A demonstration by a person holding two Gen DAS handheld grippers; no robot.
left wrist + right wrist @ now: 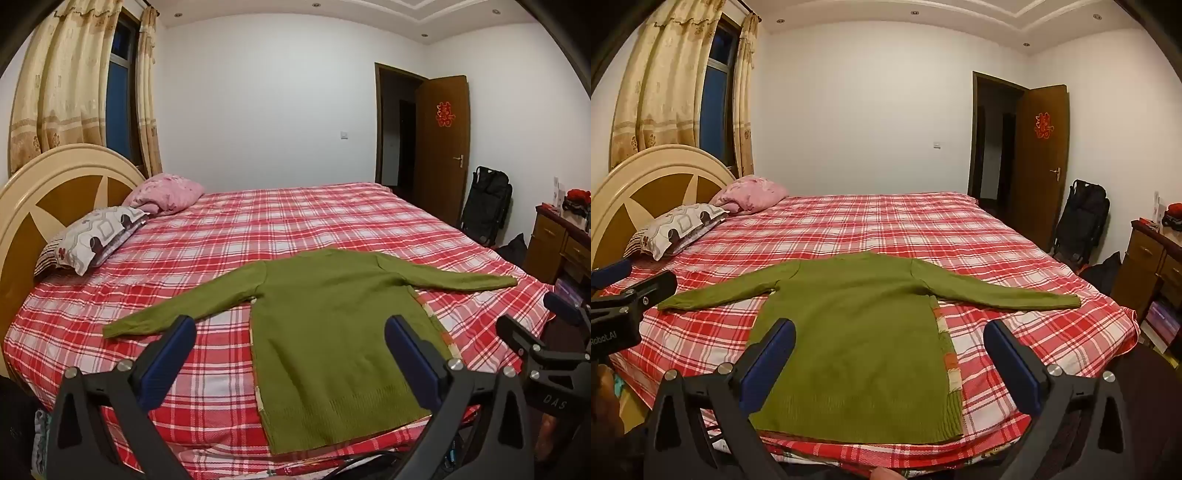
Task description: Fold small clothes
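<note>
A small green knitted sweater (325,332) lies flat on the red plaid bed (207,236), both sleeves spread out, hem toward me; it also shows in the right wrist view (860,332). A striped colored edge runs along its right side. My left gripper (291,332) is open and empty, held above the near edge of the bed over the hem. My right gripper (890,336) is open and empty, also above the hem. The right gripper shows at the right edge of the left wrist view (543,332), and the left gripper at the left edge of the right wrist view (631,280).
Two pillows (110,225) lie by the headboard (48,184) at the left. A wooden dresser (561,243) and a black bag (487,206) stand to the right of the bed. An open door (439,147) is at the far right.
</note>
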